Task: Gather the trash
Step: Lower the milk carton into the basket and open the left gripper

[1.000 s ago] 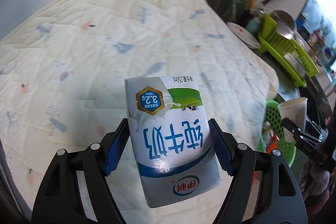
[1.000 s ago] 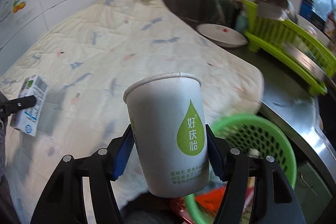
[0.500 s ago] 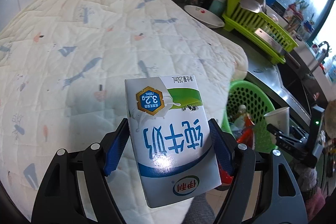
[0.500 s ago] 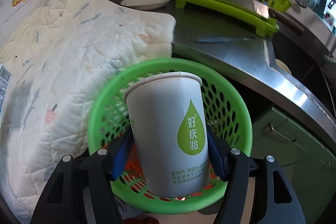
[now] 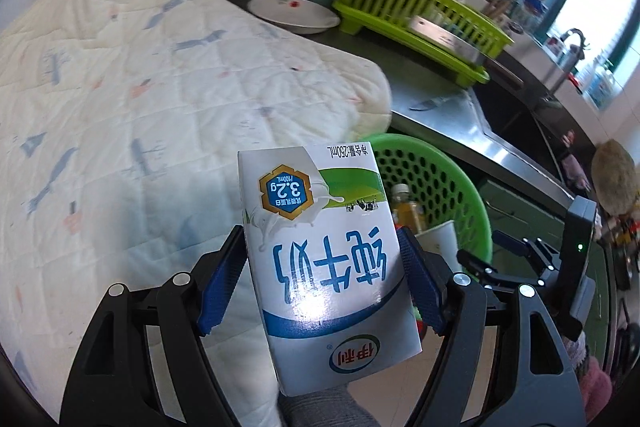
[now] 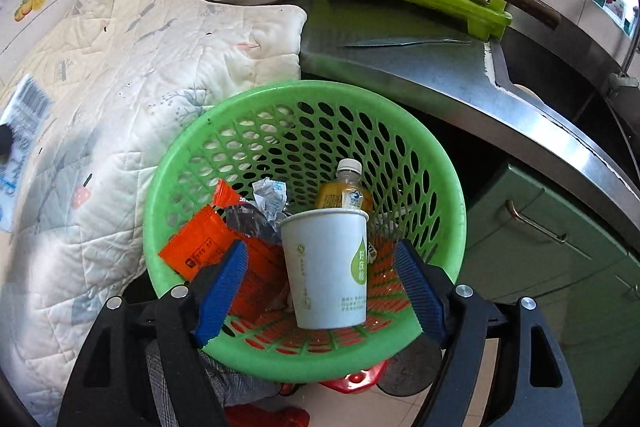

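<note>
Over the green basket (image 6: 420, 163), my right gripper (image 6: 322, 279) is opening its jaws, the paper cup (image 6: 326, 267) loose between them, clear of both pads. My left gripper (image 5: 320, 275) stays clamped on the milk carton (image 5: 320, 247) beside the basket.

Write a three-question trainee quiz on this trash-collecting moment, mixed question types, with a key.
1. True or false: the left gripper is shut on the milk carton.
2. Multiple choice: the paper cup is
A. clamped by the right gripper
B. between its opening jaws, clear of both pads, over the green basket
C. lying on the quilt
3. Fill in: the trash already in the basket includes a juice bottle and an ______ wrapper.

Key: 1 true; 2 B; 3 orange.
</note>
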